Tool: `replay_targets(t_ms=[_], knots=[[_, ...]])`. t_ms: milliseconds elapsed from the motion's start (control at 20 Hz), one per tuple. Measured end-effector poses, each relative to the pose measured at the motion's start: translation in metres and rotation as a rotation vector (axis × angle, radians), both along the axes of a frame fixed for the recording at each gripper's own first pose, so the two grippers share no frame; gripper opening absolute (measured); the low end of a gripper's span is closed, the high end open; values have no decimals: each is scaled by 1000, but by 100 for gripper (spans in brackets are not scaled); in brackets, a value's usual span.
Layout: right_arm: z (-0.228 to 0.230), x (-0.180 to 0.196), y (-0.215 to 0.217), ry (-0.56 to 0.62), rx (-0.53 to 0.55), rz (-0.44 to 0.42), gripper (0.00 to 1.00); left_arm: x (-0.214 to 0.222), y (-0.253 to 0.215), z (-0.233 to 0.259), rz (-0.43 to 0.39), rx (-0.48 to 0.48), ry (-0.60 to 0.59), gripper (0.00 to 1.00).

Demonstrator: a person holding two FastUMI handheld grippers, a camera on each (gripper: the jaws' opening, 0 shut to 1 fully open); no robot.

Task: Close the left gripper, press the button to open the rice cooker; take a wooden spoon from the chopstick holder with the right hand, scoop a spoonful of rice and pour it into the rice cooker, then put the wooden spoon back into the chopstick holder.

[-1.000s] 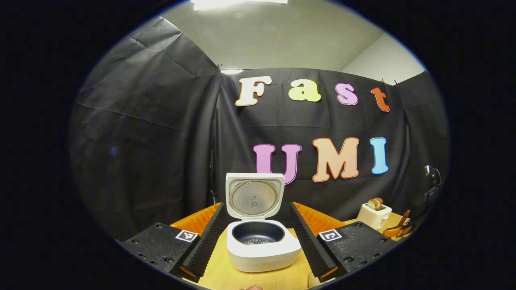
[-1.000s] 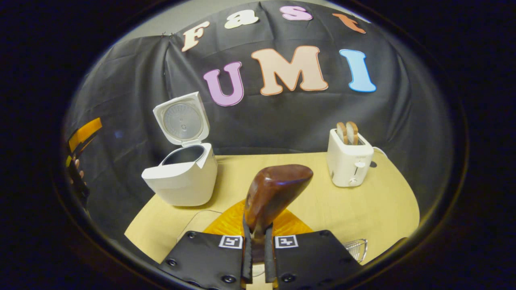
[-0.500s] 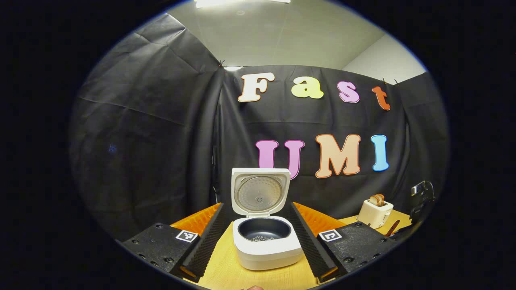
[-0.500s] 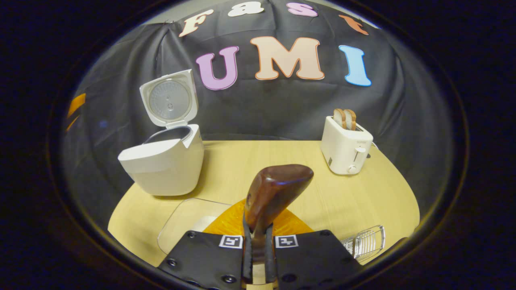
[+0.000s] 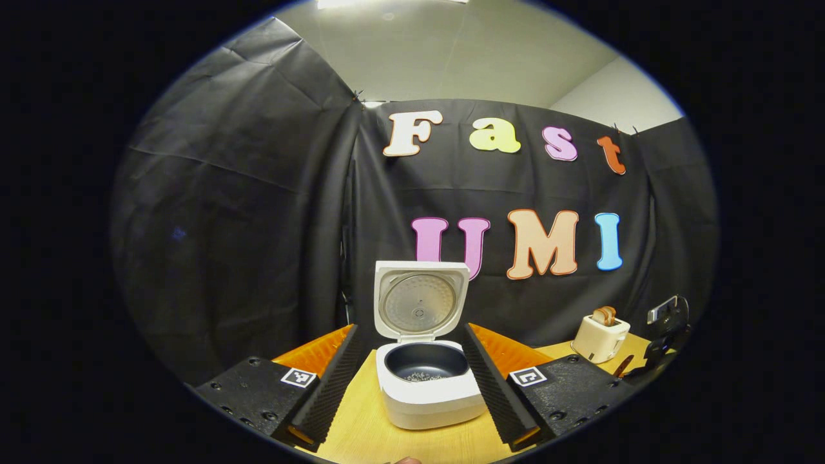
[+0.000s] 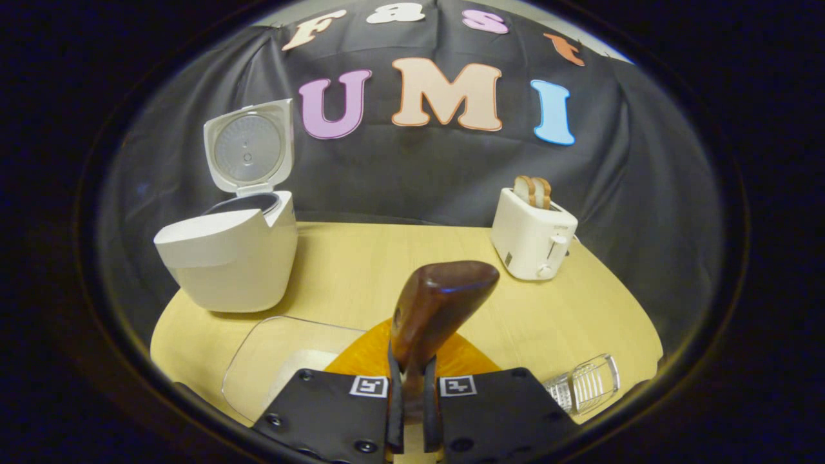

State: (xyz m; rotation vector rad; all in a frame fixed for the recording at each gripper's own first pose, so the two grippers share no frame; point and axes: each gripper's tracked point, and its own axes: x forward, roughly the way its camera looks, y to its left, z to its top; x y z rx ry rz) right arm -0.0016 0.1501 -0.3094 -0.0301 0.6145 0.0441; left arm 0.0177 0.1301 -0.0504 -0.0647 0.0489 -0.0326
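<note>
— Where does the wooden spoon [image 6: 438, 309] sit right now?

— Clamped in the right claw [image 6: 412, 412], both fingers pressing the handle, bowl end standing up and forward along the fingers.

— And the chopstick holder [image 6: 583, 385]?

— Low on the worktop [image 6: 387, 258], just to the right of that claw and nearer than anything else. It looks like clear ribbed stuff (I cannot tell whether it is upright or lying over).

— So the next move turns on what?

— My guess: the rice is already in the pot of the rice cooker [image 5: 428, 380], whose lid stands open, so the spoon goes back. The spoon's long axis points away from the holder, so the claw would need to swing right and tip it handle-down.

— The left claw [image 5: 409, 393]?

— Spread wide, holding nothing, the cooker straight ahead between its fingers.
</note>
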Motion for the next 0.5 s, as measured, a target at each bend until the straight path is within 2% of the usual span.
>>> replay_targets(t_ms=[200, 350, 500], knots=[[-10, -13, 17, 55, 89, -53, 15, 1, 1, -5, -1, -11, 7, 93], [-10, -15, 31, 61, 96, -40, 15, 2, 4, -7, 1, -24, 12, 93], [-16, -24, 51, 102, 159, -38, 14, 1, 4, -8, 1, -30, 12, 93]])
